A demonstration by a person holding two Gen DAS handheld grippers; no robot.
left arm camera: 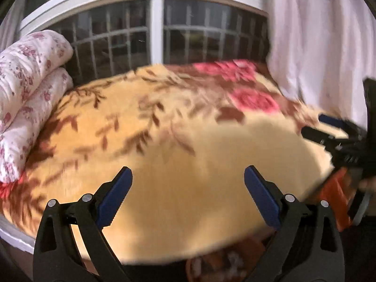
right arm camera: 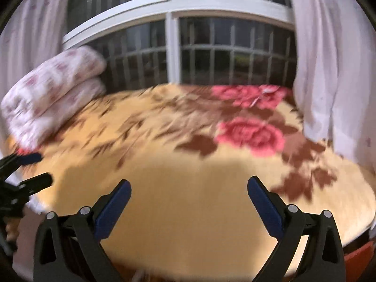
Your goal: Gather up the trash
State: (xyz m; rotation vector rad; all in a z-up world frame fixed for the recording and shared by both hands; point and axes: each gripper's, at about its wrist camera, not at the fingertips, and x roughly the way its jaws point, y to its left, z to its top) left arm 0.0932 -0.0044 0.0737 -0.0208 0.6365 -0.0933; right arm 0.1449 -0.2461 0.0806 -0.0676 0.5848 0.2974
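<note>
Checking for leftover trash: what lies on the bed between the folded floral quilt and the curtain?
Only the bare flowered blanket between quilt and curtain, in both wrist views; blur could hide small scraps.

Wide bare stretch of flowered blanket (left arm camera: pixel 178 188) ahead, free to pass over. Blocked on the left by a folded quilt (left arm camera: pixel 30 89), on the right by a hanging curtain (right arm camera: pixel 333 70), behind by a barred window (right arm camera: pixel 235 54).
</note>
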